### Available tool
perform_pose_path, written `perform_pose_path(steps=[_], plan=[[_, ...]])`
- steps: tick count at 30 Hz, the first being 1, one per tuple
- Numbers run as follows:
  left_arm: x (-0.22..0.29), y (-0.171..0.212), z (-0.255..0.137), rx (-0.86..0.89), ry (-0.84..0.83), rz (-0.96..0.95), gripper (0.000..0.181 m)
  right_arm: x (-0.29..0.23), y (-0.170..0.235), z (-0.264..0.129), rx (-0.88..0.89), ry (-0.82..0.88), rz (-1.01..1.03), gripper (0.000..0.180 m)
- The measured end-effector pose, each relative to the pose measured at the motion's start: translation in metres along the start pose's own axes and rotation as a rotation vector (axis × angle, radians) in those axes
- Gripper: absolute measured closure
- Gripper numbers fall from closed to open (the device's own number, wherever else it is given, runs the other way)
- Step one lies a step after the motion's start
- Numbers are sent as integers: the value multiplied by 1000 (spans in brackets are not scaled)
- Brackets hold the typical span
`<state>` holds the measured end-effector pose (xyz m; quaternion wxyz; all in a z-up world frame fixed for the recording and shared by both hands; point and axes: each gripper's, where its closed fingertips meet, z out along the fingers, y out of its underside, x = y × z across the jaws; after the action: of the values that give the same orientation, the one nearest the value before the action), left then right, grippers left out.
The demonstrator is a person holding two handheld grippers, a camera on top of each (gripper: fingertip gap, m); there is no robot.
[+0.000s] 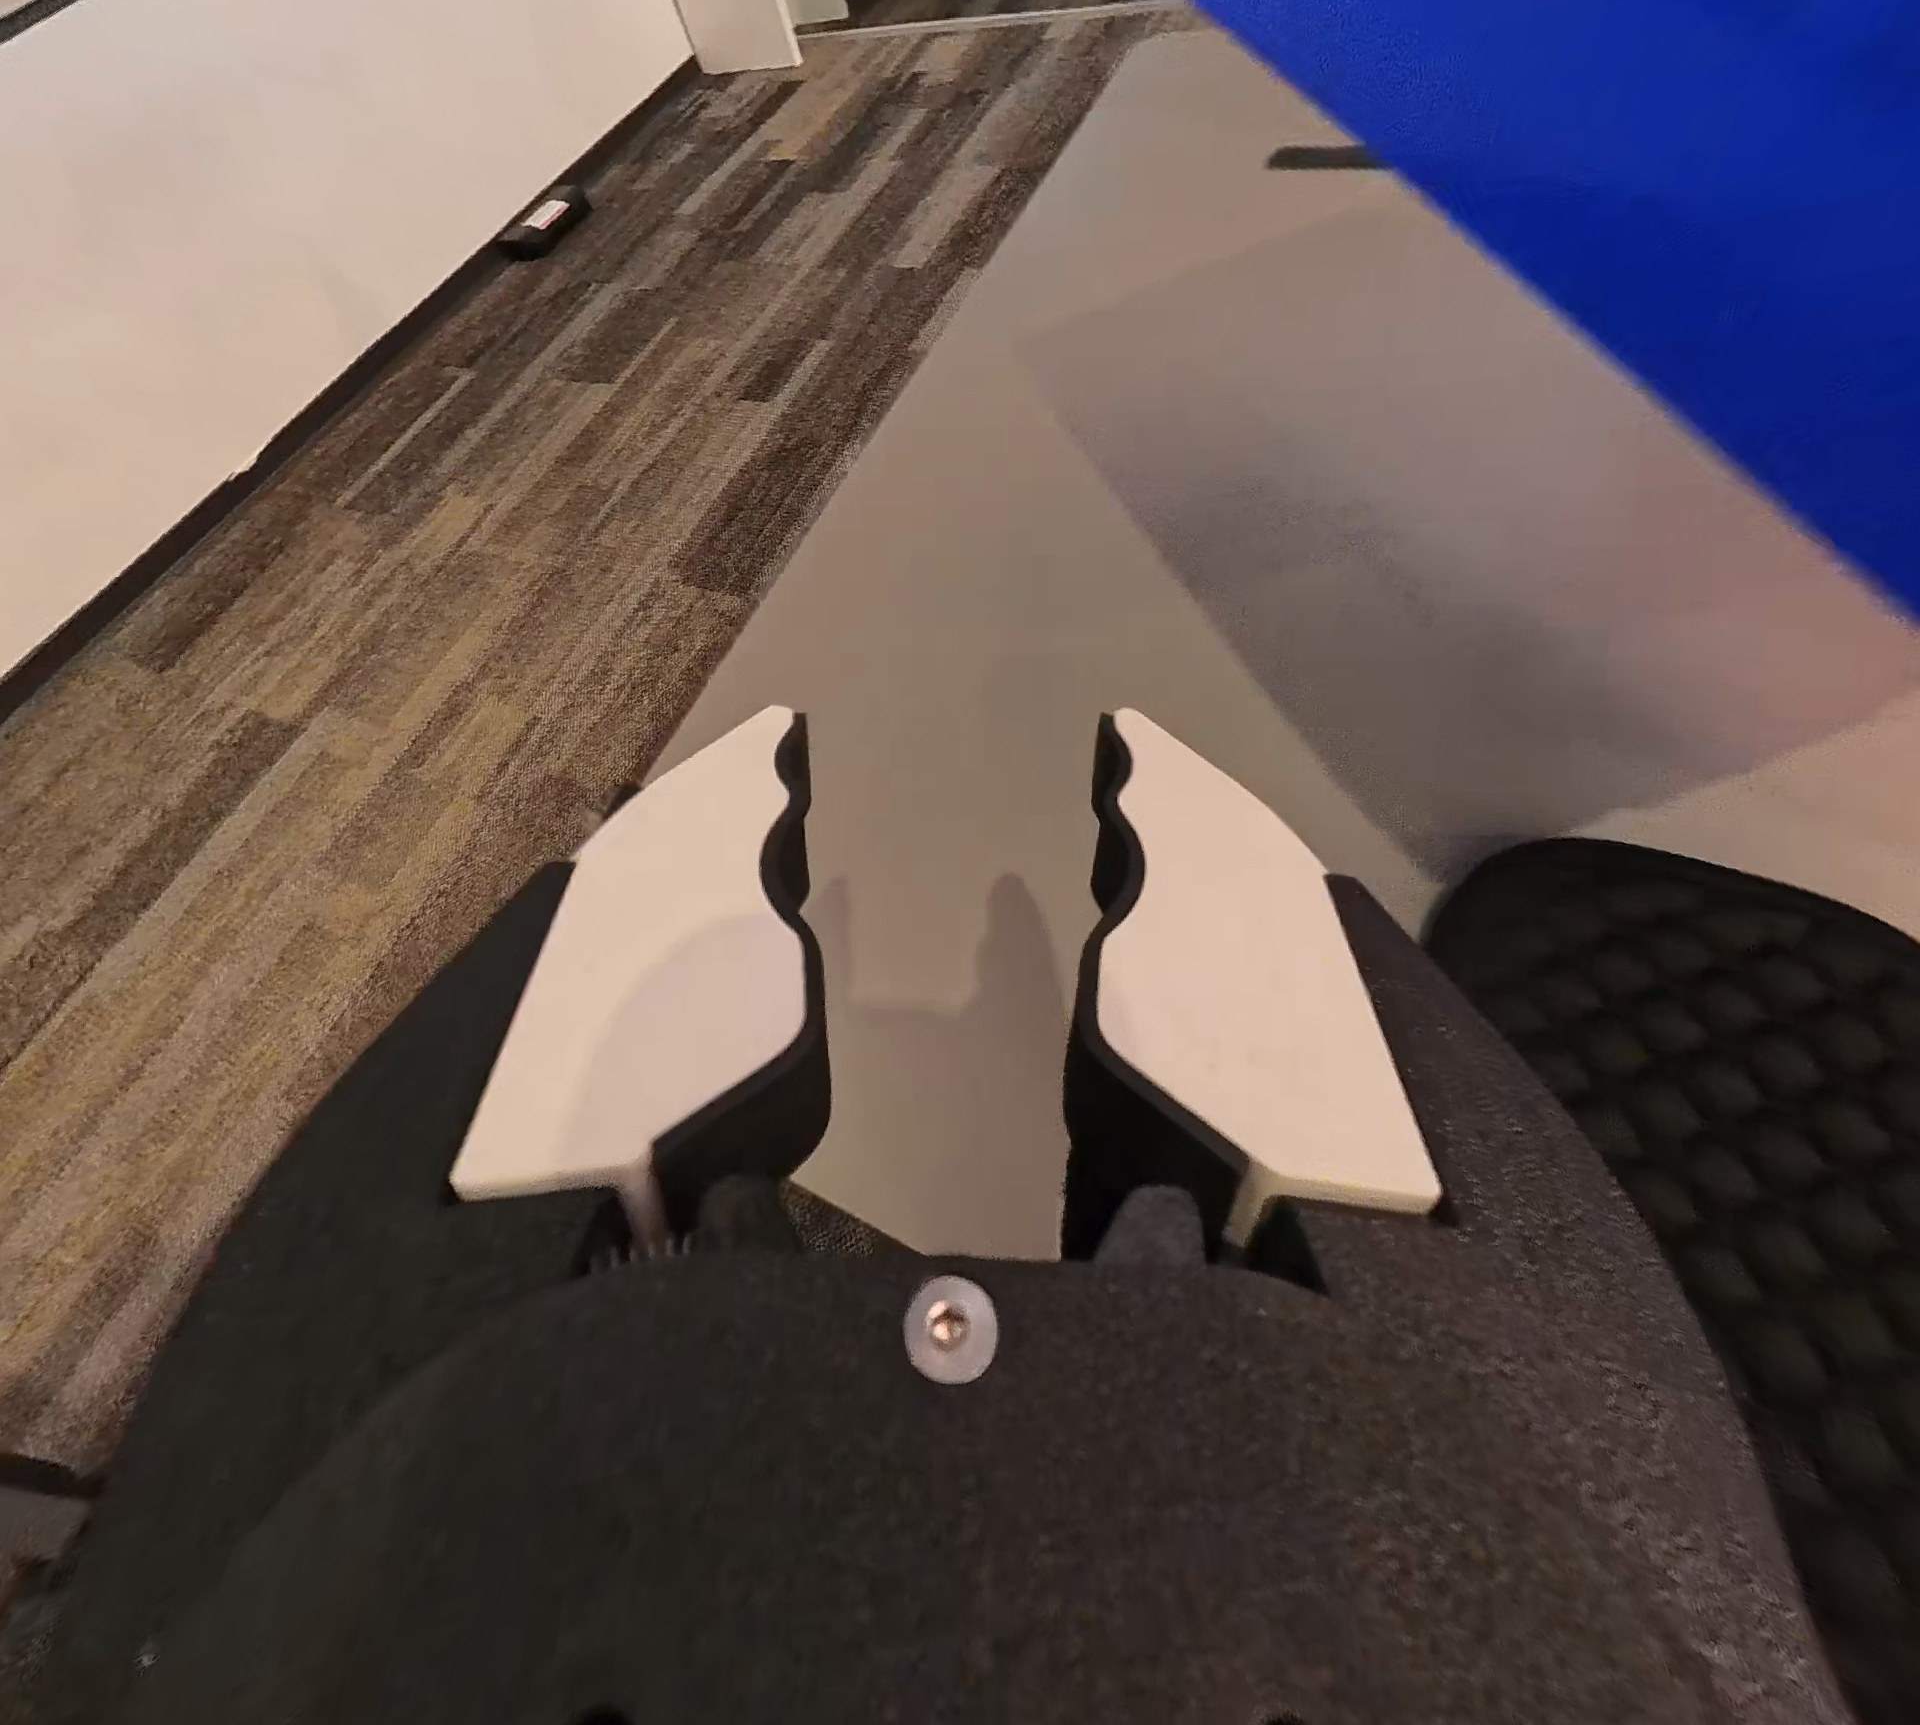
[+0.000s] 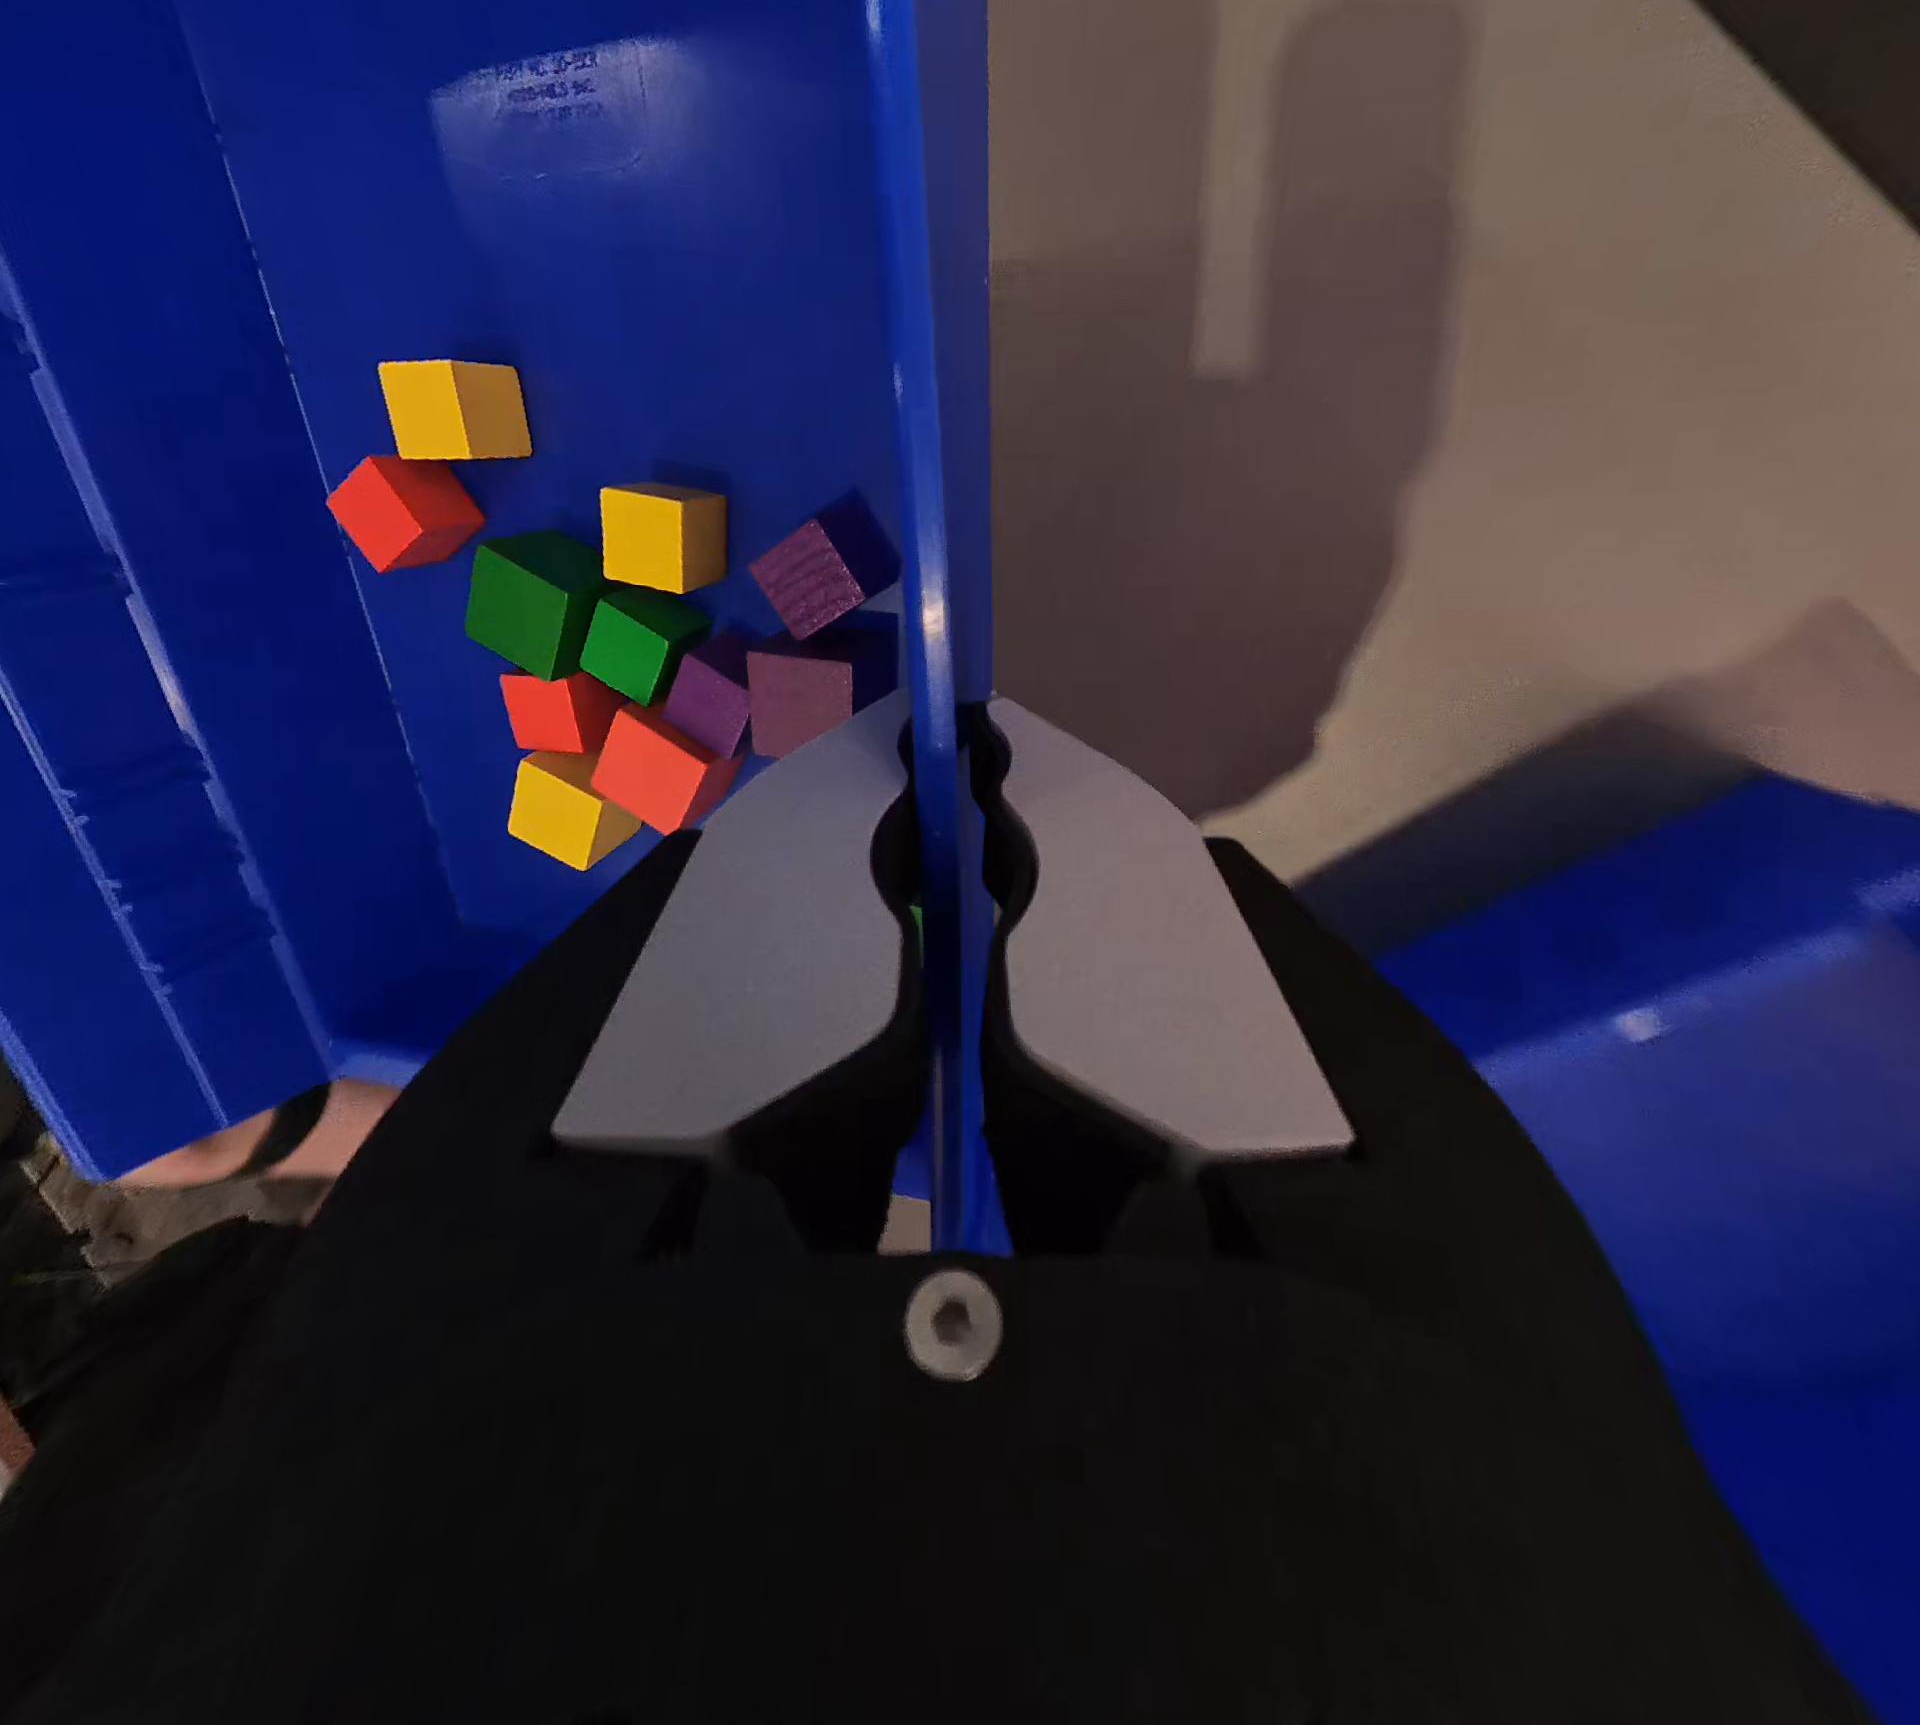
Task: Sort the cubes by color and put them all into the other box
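Blue box [image 2: 644, 221] holds a loose pile of cubes [image 2: 623, 626] on its floor: three yellow, three red, two green, three purple, all mixed, bunched toward the wall I grip. A sliver of green shows behind my left finger, can't tell what it is. My right gripper [image 2: 948, 719] is clamped on the box's thin side wall [image 2: 914, 428], one finger inside, one outside; nearest purple cube [image 2: 800, 701] sits just beside the inner fingertip. Second blue box [image 2: 1662, 1104] lies lower right on the table [image 2: 1558, 325], contents not visible. My left gripper [image 1: 951, 725] is spread apart, nothing between the fingers, over bare table. A blurred blue box wall [image 1: 1558, 169] fills its upper right, black mesh chair [image 1: 1714, 1104] at right, carpet [image 1: 520, 480] left.
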<state>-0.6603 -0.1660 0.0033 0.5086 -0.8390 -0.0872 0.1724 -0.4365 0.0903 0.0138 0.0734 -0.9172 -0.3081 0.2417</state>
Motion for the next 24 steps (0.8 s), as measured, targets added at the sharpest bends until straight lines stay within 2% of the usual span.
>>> perform_pose_path(steps=[4,7,11,13,15,18,20,22,24], plan=[[-13,5,7,11,1,-77,126,-3,-13,63,32,33,48,174],[-12,4,12,26,17,-111,119,6,-11,96,25,83,96,172],[11,0,20,47,118,-183,117,17,-2,116,-18,132,138,170],[30,-4,26,47,187,-208,118,12,-4,116,-1,79,163,166],[47,-9,37,45,206,-202,118,10,-9,110,39,49,147,164],[58,-7,60,2,120,-120,116,8,-22,83,152,54,64,160],[67,-5,75,-29,101,-102,115,8,-33,53,272,99,-50,157],[77,1,90,-80,103,-87,115,6,-39,12,458,148,-174,162],[76,9,104,-129,58,-38,118,-5,-27,-26,585,113,-278,164]])
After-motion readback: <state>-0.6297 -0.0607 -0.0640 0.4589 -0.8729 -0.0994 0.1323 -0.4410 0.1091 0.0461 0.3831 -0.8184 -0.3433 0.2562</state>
